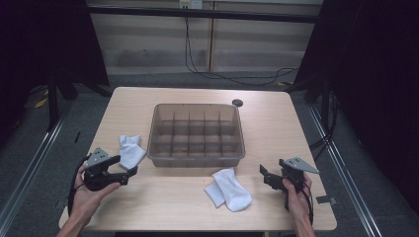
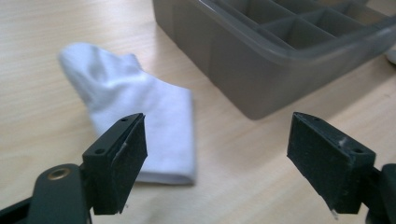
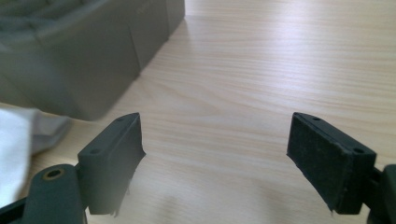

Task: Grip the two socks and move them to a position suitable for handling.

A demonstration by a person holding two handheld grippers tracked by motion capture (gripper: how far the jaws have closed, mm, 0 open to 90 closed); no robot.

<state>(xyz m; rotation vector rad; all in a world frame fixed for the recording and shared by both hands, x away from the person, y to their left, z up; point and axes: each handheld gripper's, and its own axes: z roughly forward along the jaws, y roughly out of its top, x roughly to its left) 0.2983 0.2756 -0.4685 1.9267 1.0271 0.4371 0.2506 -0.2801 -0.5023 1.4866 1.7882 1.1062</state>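
A grey plastic bin (image 1: 196, 134) with several divided compartments stands in the middle of the wooden table (image 1: 148, 197). One white sock (image 1: 131, 150) lies to its left, seen close up as the sock (image 2: 135, 114) in the left gripper view. A second folded white sock (image 1: 228, 190) lies in front of the bin's right corner. My left gripper (image 1: 127, 172) is open, just short of the left sock, nothing between its jaws. My right gripper (image 1: 266, 176) is open above bare table, to the right of the second sock, whose edge (image 3: 14, 140) shows beside the bin's corner (image 3: 84, 60).
A small dark round disc (image 1: 237, 102) lies near the table's far edge behind the bin. Black cables (image 1: 217, 74) trail across the floor beyond the table. Dark curtains flank both sides.
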